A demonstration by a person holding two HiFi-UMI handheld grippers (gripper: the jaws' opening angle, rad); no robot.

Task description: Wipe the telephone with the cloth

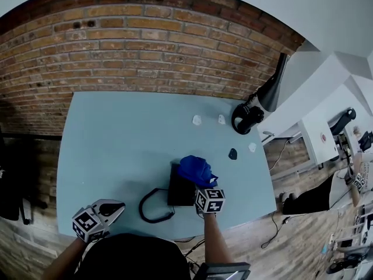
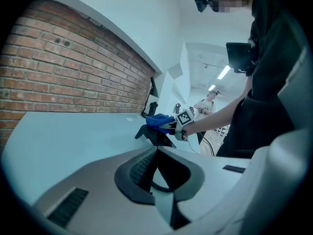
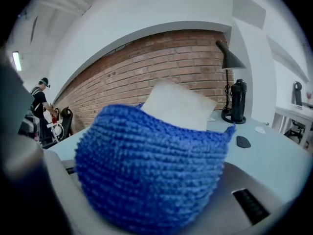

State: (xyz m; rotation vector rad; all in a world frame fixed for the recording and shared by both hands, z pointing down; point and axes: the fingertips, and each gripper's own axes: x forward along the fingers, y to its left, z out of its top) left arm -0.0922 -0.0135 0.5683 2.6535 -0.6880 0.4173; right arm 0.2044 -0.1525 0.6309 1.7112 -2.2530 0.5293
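Note:
A black telephone [image 1: 179, 191] sits near the front edge of the light blue table [image 1: 111, 150], with its coiled cord [image 1: 152, 206] looping out to the left. A blue cloth [image 1: 195, 169] lies bunched on the phone's top. My right gripper [image 1: 201, 183] is shut on the cloth and presses it against the phone. In the right gripper view the cloth [image 3: 151, 170] with its white tag [image 3: 176, 104] fills the frame and hides the phone. My left gripper [image 1: 113, 207] hovers at the table's front left, apart from the phone [image 2: 155, 135], shut and holding nothing.
A black desk lamp [image 1: 259, 107] stands at the table's back right corner. Small white scraps [image 1: 197, 119] and a dark piece [image 1: 233, 154] lie near it. A brick wall [image 1: 145, 45] runs behind the table. White desks [image 1: 326, 127] stand to the right.

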